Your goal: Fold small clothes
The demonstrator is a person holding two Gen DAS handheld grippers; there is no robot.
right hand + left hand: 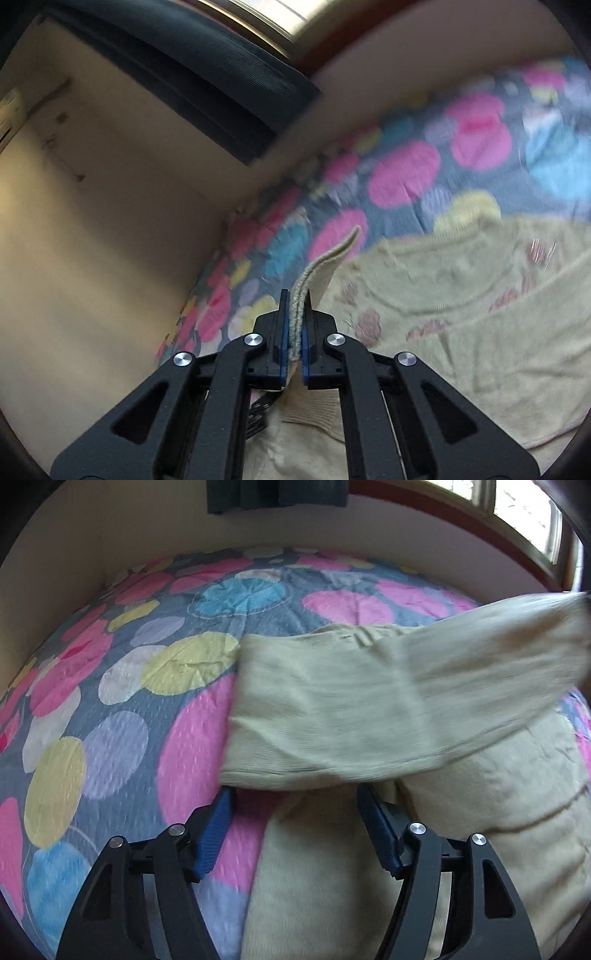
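A cream knit sweater (498, 812) with small flower embroidery lies on the bed; it also shows in the right wrist view (461, 314). One sleeve (369, 709) stretches across the garment from the upper right to its left side. My left gripper (295, 797) is open, its blue pads wide apart just below the sleeve's lower edge, holding nothing. My right gripper (295, 314) is shut on the ribbed cuff (325, 266) of the sleeve and holds it lifted above the bed.
The bed has a grey quilt (122, 709) with pink, blue and yellow dots. Beige walls (55, 590) border it on the far side and left. A window (524, 513) with a wooden frame is at the upper right, a dark curtain (192, 74) beside it.
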